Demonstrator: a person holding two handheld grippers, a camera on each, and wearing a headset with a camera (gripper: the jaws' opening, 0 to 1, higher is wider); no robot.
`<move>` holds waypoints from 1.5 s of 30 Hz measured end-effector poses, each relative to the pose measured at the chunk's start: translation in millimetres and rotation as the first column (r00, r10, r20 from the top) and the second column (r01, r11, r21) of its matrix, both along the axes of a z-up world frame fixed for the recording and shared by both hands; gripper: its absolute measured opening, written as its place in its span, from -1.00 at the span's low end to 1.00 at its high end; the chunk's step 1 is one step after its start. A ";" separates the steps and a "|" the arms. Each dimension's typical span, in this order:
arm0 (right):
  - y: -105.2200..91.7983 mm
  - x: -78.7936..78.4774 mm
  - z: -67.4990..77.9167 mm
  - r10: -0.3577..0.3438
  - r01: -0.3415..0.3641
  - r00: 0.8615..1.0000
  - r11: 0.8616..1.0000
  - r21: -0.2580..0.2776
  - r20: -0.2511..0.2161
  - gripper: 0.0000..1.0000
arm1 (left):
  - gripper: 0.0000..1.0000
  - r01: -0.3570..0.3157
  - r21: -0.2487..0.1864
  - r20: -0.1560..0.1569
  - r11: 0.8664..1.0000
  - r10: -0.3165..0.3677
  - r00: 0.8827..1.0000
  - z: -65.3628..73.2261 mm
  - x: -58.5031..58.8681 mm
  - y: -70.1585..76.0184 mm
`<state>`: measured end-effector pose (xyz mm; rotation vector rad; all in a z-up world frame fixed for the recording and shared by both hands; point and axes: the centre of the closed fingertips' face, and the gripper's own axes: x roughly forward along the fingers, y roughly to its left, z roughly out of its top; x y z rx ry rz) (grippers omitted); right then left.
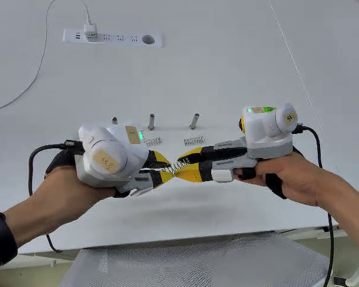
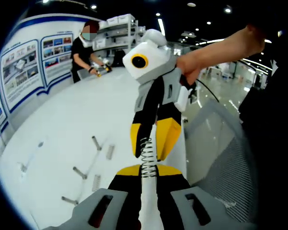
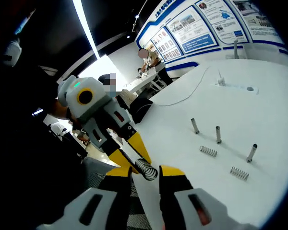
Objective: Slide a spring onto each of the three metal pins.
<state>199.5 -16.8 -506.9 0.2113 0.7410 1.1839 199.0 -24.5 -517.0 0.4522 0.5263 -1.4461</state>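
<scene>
Three pins stand bare on the table, with two loose springs lying just in front of them. Nearer me, in the air, my left gripper and right gripper each pinch one end of a third spring. No pin is fitted yet.

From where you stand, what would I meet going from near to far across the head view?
Held spring, clamped between the left gripper and right gripper → two loose springs → three metal pins → power strip.
</scene>
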 end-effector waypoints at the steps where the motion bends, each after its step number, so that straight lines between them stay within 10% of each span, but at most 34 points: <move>1: 0.3 -0.2 0.1 0.003 -0.003 1.000 1.000 -0.002 -0.001 -0.59 | -0.80 0.008 0.000 0.001 1.000 -0.008 1.000 0.2 -1.2 -0.4; 9: 0.6 -5.4 0.7 0.041 -0.041 0.999 0.999 -0.003 0.000 -0.75 | -0.80 0.043 0.004 -0.010 0.999 -0.043 0.999 -2.3 -7.6 -0.9; 17: 3.1 -8.4 4.1 0.123 -0.111 0.989 0.986 -0.126 0.088 -0.76 | -0.80 0.049 -0.001 -0.034 0.999 -0.049 0.998 -3.5 -9.1 -3.2; 24: -1.6 -8.7 19.0 0.308 -0.250 0.938 0.918 -0.306 0.158 -0.76 | -0.81 0.048 -0.121 -0.093 0.992 -0.060 0.994 14.4 -8.8 -13.0; 35: -5.8 -11.0 45.4 0.579 -0.402 0.802 0.704 -0.585 0.145 -0.76 | -0.81 0.066 -0.232 -0.078 0.970 -0.086 0.993 43.9 -7.6 -30.6; 45: -14.0 -6.3 43.4 0.607 -0.414 0.784 0.668 -0.618 0.131 -0.74 | -0.81 0.060 -0.263 -0.071 0.963 -0.081 0.994 54.2 -5.9 -29.6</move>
